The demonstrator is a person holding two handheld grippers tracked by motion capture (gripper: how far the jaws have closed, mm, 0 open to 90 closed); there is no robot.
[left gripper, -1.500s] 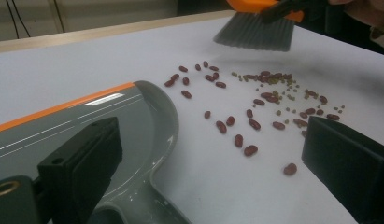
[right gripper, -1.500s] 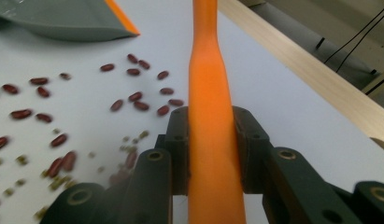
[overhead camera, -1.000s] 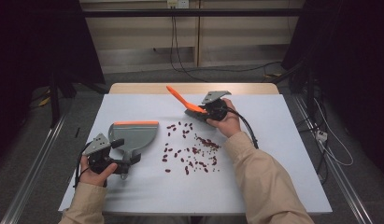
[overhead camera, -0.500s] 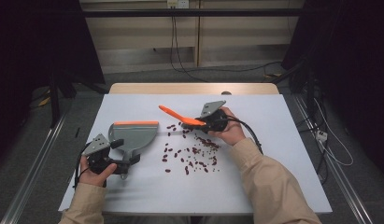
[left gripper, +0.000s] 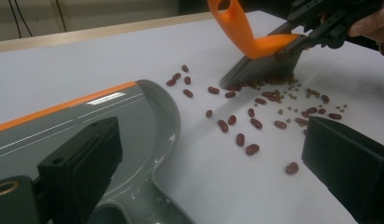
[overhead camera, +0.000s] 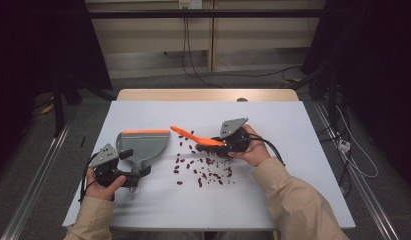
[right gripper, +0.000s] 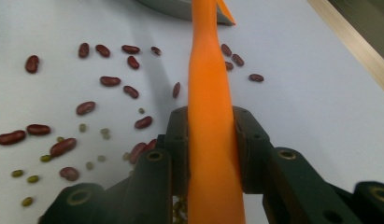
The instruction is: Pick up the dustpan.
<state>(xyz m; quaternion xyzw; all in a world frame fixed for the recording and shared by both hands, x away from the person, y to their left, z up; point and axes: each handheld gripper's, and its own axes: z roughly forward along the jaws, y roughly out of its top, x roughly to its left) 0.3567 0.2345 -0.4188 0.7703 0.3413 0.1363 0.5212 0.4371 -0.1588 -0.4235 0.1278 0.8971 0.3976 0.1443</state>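
Brush over the beans, dustpan waiting

The right gripper [overhead camera: 224, 143] pinches the orange brush [right gripper: 209, 140] by its handle, bristles down on the scattered beans [overhead camera: 205, 170] just under its jaws; that light, stiff plastic looks slippery, so low on the handle near the bristles seems the best hold. The left gripper [overhead camera: 127, 170] sits at the handle of the grey dustpan [overhead camera: 145, 146]; its jaws stand apart in its own view, and I cannot tell whether they press it. The dustpan's orange lip lies well off from the right gripper.

dustpan [left gripper: 87, 121] handle cut off; brush [right gripper: 210, 116] bristles hidden
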